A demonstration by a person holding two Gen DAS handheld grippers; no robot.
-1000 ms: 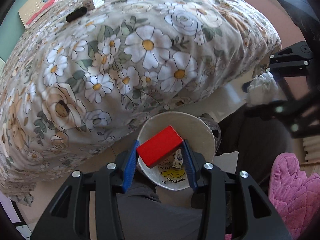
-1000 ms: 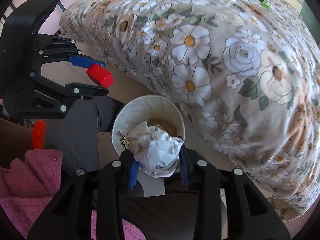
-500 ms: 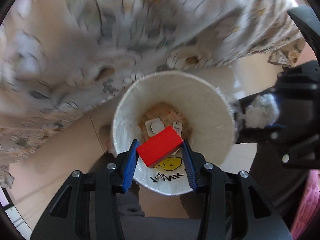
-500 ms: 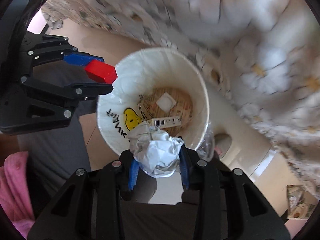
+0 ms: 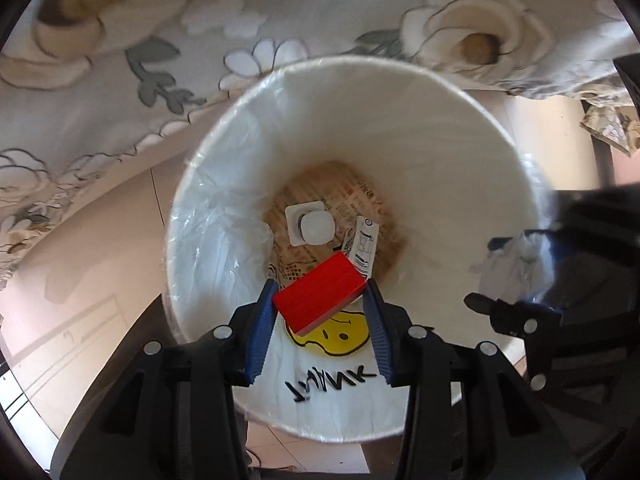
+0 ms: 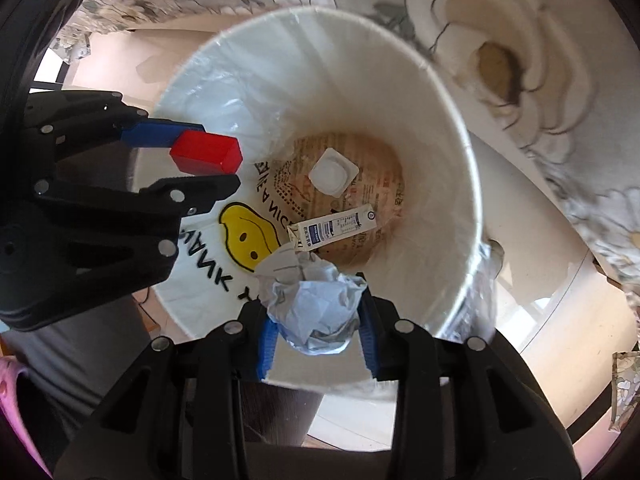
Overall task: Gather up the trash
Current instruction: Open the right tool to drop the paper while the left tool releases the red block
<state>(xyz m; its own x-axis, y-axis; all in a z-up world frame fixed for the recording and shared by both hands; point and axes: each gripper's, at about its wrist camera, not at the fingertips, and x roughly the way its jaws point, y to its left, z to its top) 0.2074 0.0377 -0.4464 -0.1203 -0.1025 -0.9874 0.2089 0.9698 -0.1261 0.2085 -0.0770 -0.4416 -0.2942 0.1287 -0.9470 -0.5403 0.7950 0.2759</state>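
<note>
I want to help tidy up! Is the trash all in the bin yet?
Partly. A small carton and a white plastic cup already lie in the bin. The left tool holds a red box and the right tool a crumpled paper ball over the bin. Both await dropping.

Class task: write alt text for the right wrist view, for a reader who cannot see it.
The right gripper holds crumpled paper over a white bin; the left gripper holds a red block beside it. A small carton lies inside.
</note>
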